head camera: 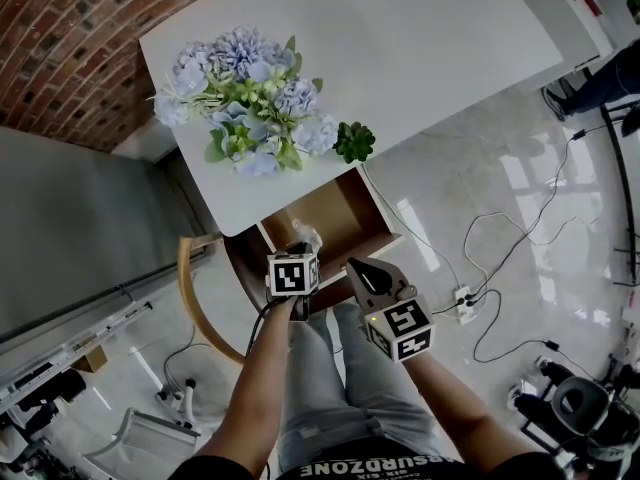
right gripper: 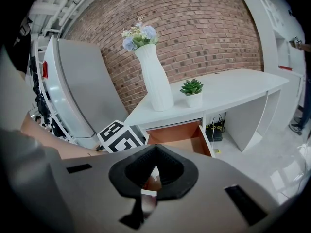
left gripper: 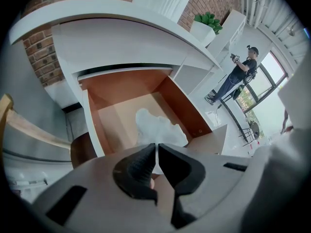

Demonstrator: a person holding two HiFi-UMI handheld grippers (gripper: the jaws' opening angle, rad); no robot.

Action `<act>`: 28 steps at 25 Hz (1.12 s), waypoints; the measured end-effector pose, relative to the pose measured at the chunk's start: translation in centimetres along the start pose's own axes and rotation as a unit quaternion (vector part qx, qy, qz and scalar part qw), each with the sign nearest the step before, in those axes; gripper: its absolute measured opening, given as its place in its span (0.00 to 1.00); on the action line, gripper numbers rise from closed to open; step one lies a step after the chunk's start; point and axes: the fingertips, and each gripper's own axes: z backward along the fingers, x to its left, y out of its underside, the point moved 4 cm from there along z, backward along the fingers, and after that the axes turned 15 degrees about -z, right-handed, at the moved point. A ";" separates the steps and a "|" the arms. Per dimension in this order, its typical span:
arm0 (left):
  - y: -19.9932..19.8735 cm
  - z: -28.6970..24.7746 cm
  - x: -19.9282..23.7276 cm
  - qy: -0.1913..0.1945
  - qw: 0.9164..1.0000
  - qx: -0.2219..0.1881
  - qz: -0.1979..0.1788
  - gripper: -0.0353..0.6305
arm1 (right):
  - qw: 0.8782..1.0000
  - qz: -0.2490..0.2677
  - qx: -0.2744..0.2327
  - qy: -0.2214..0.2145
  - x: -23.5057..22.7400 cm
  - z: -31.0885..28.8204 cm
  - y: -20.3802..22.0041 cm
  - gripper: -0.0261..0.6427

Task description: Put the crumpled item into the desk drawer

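A white crumpled item (left gripper: 158,127) hangs from my left gripper (left gripper: 157,148), whose jaws are shut on its near end. It sits above the open desk drawer (left gripper: 121,89), which has a brown wooden inside. In the head view the crumpled item (head camera: 305,236) shows just past the left gripper (head camera: 300,250), over the drawer (head camera: 345,208) under the white desk (head camera: 400,58). My right gripper (head camera: 356,266) hovers beside it to the right, shut, with nothing in it. In the right gripper view the right gripper (right gripper: 155,148) points at the drawer (right gripper: 180,132), with the left gripper's marker cube (right gripper: 119,136) at left.
A white vase of blue flowers (head camera: 250,98) and a small potted plant (head camera: 354,141) stand on the desk. A curved wooden chair (head camera: 195,298) is left of the drawer. Cables and a power strip (head camera: 463,303) lie on the floor at right. A person (left gripper: 238,74) stands far off.
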 end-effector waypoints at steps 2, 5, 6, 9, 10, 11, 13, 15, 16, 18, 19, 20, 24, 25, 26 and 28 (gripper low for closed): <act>0.0 -0.2 -0.1 0.001 1.000 0.001 -0.001 0.07 | 1.000 0.000 -0.001 0.002 -0.1 0.0 0.0 0.04; 0.0 -0.6 -0.2 0.003 1.000 0.002 0.000 0.07 | 1.000 0.000 -0.002 0.003 -0.2 0.0 -0.1 0.04; 0.0 -0.7 -0.2 0.003 1.000 0.002 0.001 0.07 | 1.000 -0.001 -0.003 0.003 -0.3 0.0 -0.1 0.04; 0.1 -1.0 -0.1 0.003 1.000 0.004 0.003 0.07 | 1.000 -0.002 -0.003 0.004 -0.4 -0.2 0.0 0.04; 0.1 -1.2 0.0 0.003 1.000 0.005 0.004 0.07 | 1.000 -0.002 -0.003 0.004 -0.4 -0.3 0.0 0.04; 0.1 -1.3 0.0 0.003 1.000 0.005 0.006 0.07 | 1.000 -0.002 -0.003 0.003 -0.4 -0.3 0.0 0.04; 0.2 -1.4 0.1 0.004 1.000 0.006 0.008 0.07 | 1.000 -0.002 -0.003 0.002 -0.3 -0.4 0.0 0.04; 0.2 -1.6 0.2 0.004 1.000 0.009 0.011 0.07 | 1.000 -0.001 -0.003 0.001 -0.2 -0.5 0.0 0.04; 0.2 -1.7 0.3 0.005 1.000 0.011 0.013 0.07 | 1.000 -0.001 -0.003 0.001 -0.2 -0.6 0.0 0.04; 0.3 -1.9 0.3 0.004 1.000 0.016 0.016 0.07 | 1.000 0.000 -0.003 0.001 -0.2 -0.7 0.0 0.04; 0.3 -2.0 0.3 0.004 1.000 0.017 0.016 0.07 | 1.000 0.000 -0.003 0.001 -0.2 -0.7 0.0 0.04; 0.2 -2.1 0.3 0.003 1.000 0.018 0.016 0.07 | 1.000 0.000 -0.003 0.001 -0.3 -0.7 0.0 0.04; 0.2 -2.7 0.4 0.001 1.000 0.022 0.017 0.07 | 1.000 0.000 -0.003 0.002 -0.6 -1.0 0.0 0.04; 0.2 -2.9 0.5 0.000 1.000 0.023 0.017 0.07 | 1.000 0.000 -0.003 0.002 -0.7 -1.1 0.0 0.04; 0.2 -3.1 0.5 -0.001 1.000 0.026 0.017 0.07 | 1.000 0.000 -0.002 0.002 -0.8 -1.2 0.1 0.04; 0.2 -3.4 0.6 -0.003 0.999 0.031 0.015 0.07 | 1.000 0.001 -0.001 0.002 -0.9 -1.3 0.0 0.04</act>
